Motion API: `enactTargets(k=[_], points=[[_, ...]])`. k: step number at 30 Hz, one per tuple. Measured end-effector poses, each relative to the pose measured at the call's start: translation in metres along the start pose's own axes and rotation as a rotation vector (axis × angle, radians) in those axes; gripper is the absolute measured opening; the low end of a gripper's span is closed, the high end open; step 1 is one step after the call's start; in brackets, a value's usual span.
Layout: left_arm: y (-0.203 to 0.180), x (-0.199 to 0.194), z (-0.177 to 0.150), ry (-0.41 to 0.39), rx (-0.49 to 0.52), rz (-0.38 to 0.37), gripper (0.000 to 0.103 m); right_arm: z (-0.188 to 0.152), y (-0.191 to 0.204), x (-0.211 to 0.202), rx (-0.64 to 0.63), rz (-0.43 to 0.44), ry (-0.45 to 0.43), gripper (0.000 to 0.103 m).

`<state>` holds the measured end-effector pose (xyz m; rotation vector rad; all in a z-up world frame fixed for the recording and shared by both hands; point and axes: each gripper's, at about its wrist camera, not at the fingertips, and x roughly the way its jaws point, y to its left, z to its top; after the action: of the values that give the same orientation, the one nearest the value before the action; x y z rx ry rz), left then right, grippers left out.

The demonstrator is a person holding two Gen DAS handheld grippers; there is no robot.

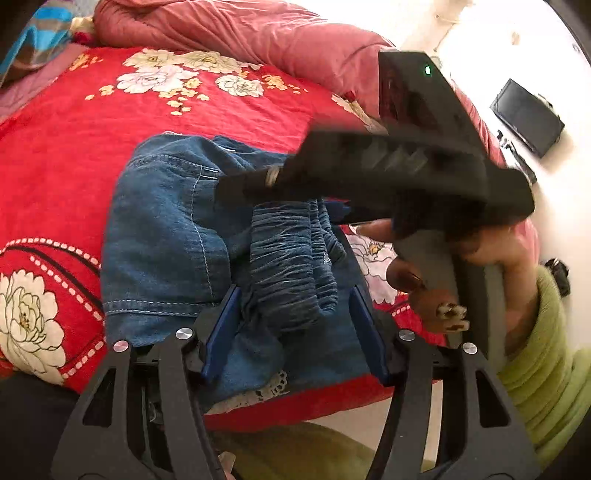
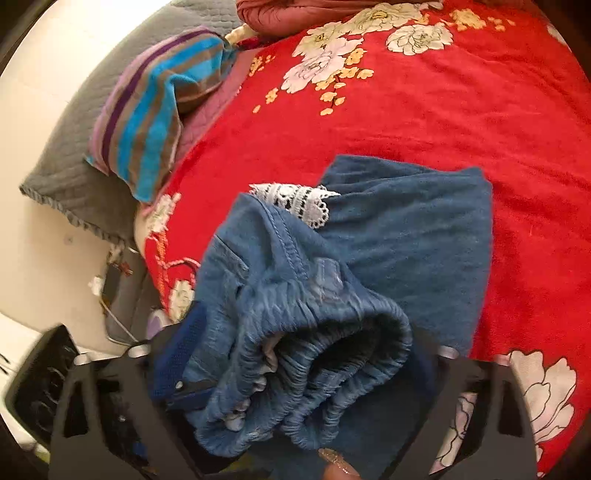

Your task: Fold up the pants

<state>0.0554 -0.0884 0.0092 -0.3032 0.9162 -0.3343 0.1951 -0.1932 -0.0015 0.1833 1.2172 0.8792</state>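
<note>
Blue denim pants (image 1: 166, 236) lie folded on the red flowered bedspread (image 1: 74, 147), white lace trim (image 2: 291, 199) at one edge. Their gathered elastic waistband (image 1: 291, 258) is bunched up between both tools. My left gripper (image 1: 293, 295) has its blue pads (image 1: 221, 332) on either side of that bunch and pressed to it. My right gripper (image 1: 288, 201) comes in from the upper right, blurred, over the far end of the waistband. In the right wrist view the waistband (image 2: 314, 362) fills the right gripper (image 2: 306, 332) from pad to pad.
A pink quilt (image 1: 240, 33) is heaped along the back of the bed. A striped cloth (image 2: 155, 110) and a grey pillow (image 2: 74, 147) lie at the bed's left corner. A hand (image 1: 432, 280) in a green sleeve (image 1: 546, 362) holds the right tool. The bed's front edge is just below the pants.
</note>
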Motion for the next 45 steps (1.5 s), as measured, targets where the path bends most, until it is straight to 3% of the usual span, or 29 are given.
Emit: enactTargets(k=[1,3,7,11,15,17,22,27,30,36,45], points=[[0.000,-0.002,0.001,-0.004,-0.001,0.005,0.051,0.000,0.002,-0.001,-0.022,-0.022,-0.008,0.054],[-0.001,-0.003,0.002,-0.014,0.002,-0.001,0.051,0.001,0.002,-0.009,-0.031,0.023,-0.036,0.046],[-0.008,-0.004,0.001,-0.024,0.026,0.002,0.053,0.003,0.004,-0.023,-0.050,0.029,-0.098,0.044],[-0.008,-0.003,-0.002,-0.006,0.025,0.011,0.053,0.006,-0.012,-0.007,-0.024,-0.017,-0.059,0.044],[-0.008,-0.003,-0.001,0.001,0.024,0.017,0.053,0.004,-0.025,0.001,0.022,-0.004,-0.048,0.048],[-0.009,-0.005,-0.001,0.002,0.025,0.020,0.056,0.003,-0.023,-0.005,0.022,-0.005,-0.055,0.064],[-0.014,-0.010,-0.002,-0.002,0.039,0.033,0.064,0.003,-0.017,-0.030,0.015,-0.045,-0.118,0.076],[-0.019,-0.016,-0.002,-0.011,0.048,0.039,0.066,-0.003,-0.014,-0.057,0.004,-0.062,-0.187,0.077],[-0.020,-0.021,-0.002,-0.016,0.052,0.041,0.071,-0.009,-0.012,-0.069,0.003,-0.079,-0.213,0.086],[-0.019,-0.034,-0.001,-0.042,0.050,0.058,0.079,-0.021,-0.010,-0.088,-0.007,-0.100,-0.259,0.087],[0.006,-0.056,0.005,-0.110,0.008,0.158,0.091,-0.049,-0.008,-0.103,-0.007,-0.126,-0.298,0.087]])
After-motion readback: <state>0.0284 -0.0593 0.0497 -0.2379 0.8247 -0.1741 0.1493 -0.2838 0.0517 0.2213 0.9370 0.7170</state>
